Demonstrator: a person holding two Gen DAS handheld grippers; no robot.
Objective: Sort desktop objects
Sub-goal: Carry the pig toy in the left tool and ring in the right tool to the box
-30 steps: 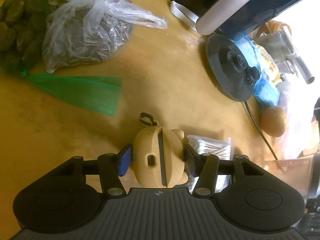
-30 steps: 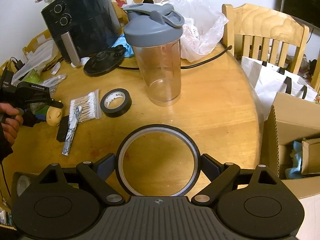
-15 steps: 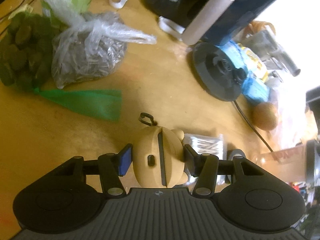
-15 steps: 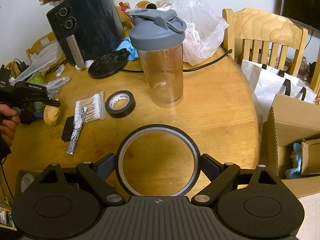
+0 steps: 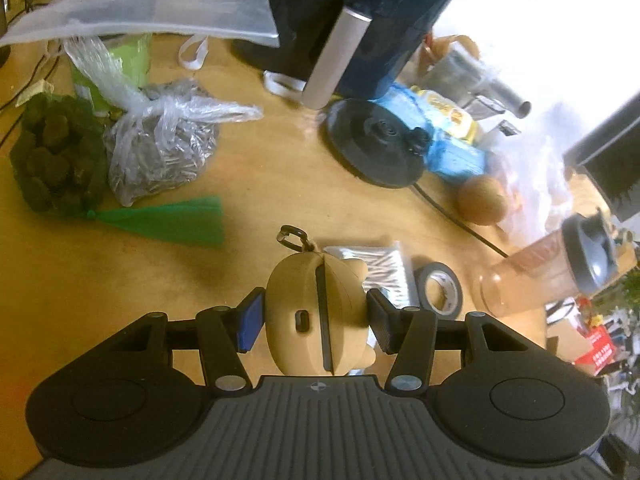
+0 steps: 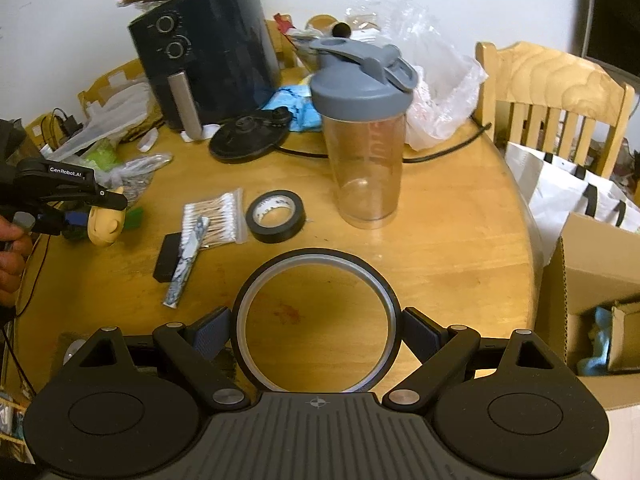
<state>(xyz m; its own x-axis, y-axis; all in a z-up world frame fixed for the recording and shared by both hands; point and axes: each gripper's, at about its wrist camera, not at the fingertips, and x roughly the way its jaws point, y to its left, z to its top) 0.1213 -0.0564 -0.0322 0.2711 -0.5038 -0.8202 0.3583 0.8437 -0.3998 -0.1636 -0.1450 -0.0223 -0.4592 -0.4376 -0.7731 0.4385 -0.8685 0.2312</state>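
Observation:
My left gripper [image 5: 316, 320] is shut on a tan bear-shaped case [image 5: 308, 312] with a small black clip, held above the wooden table [image 5: 248, 192]. From the right wrist view the case [image 6: 102, 220] and left gripper [image 6: 86, 210] hang at the table's left edge. My right gripper [image 6: 316, 328] is shut on a large black tape ring [image 6: 316, 256], held over the table's near side. On the table lie a cotton-swab pack [image 6: 216, 216], a black tape roll [image 6: 276, 216], a marbled pen [image 6: 188, 256] and a small black block [image 6: 168, 256].
A shaker bottle [image 6: 364, 140] stands mid-table. A black air fryer [image 6: 208, 52], black round lid [image 6: 248, 140], blue packet [image 6: 296, 108] and plastic bags [image 5: 160, 148] crowd the back and left. A chair [image 6: 552, 96], white bags and an open cardboard box [image 6: 600, 288] are on the right.
My left gripper has lifted and pulled back with the bear case, showing more of the table. My right gripper has risen slightly with the tape ring still held.

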